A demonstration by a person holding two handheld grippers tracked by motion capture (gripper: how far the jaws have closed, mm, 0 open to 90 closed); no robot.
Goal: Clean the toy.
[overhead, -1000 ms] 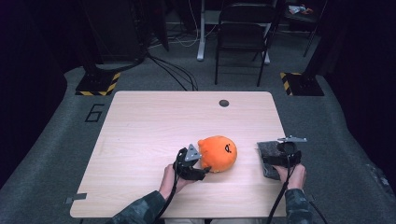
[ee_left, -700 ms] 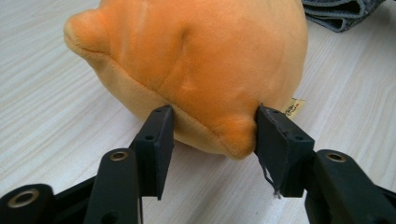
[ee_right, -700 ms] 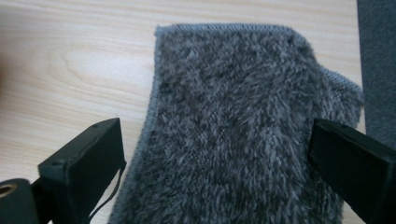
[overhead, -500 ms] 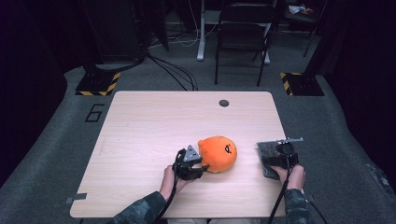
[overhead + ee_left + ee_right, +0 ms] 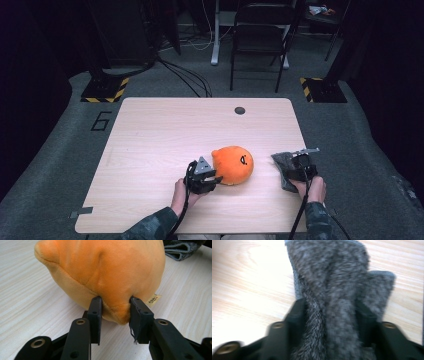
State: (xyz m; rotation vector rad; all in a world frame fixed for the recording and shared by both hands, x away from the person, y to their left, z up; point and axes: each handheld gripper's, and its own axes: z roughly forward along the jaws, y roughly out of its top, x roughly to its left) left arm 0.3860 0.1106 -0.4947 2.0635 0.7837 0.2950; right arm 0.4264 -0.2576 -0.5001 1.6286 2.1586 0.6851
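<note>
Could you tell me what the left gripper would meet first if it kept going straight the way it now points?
The orange plush toy: the left gripper has just been closing on its lower bulge, pads pressing in. Beyond it lies the grey cloth, as far as depth shows.

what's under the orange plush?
The orange plush sits directly on the bare wooden table, nothing else visible beneath it. The contact patch itself is hidden by its body. A small tag pokes out at the base.

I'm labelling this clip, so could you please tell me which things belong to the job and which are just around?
In use: orange plush toy in left gripper; grey cloth in right gripper.
Just around: table, folding chair, floor cables.
</note>
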